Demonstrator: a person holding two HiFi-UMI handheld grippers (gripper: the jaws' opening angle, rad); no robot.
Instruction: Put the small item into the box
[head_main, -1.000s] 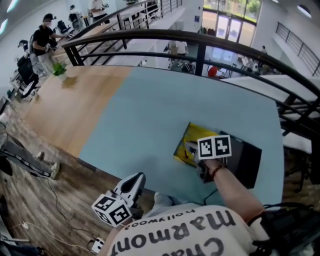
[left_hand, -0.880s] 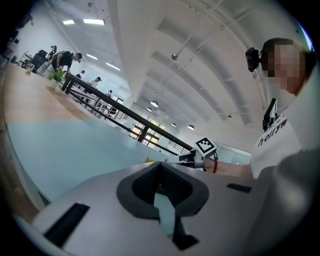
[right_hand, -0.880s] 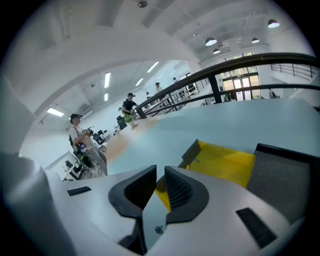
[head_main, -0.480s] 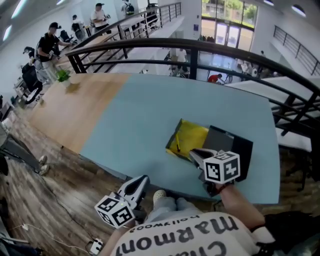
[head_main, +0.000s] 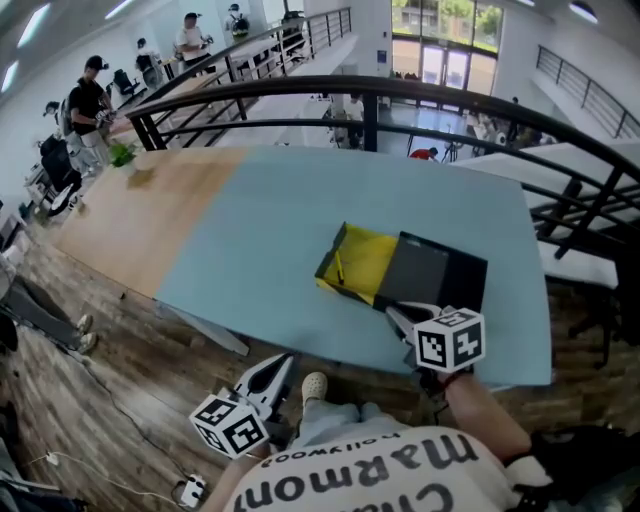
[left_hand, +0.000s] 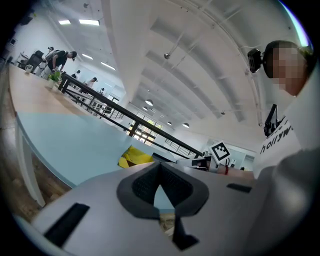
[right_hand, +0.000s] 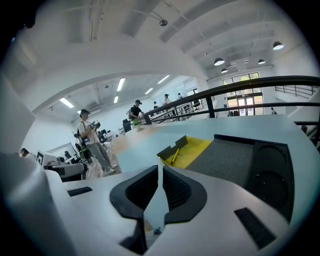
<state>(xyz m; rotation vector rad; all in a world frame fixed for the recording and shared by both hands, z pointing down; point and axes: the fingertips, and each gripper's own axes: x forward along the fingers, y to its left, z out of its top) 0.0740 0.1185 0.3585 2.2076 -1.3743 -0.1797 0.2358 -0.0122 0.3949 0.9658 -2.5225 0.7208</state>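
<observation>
Head view: a pale blue worktop (head_main: 280, 220) with a bare wood strip on its left stands in a bright hall, a black railing (head_main: 400, 90) curving round its far side. The yellow box (head_main: 368, 258) lies open at the near right beside a black tray (head_main: 440, 275), the small item (head_main: 338, 268) inside it. Left tool (head_main: 280, 362), off the near edge, and right tool (head_main: 395, 313), by the tray's near edge, both have jaws together, empty.

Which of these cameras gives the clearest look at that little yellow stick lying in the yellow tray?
The right gripper view: the stick lies close and plainly outlined against the yellow tray. The head view shows it from above as a thin line. The left gripper view shows only the tray, no stick.
</observation>
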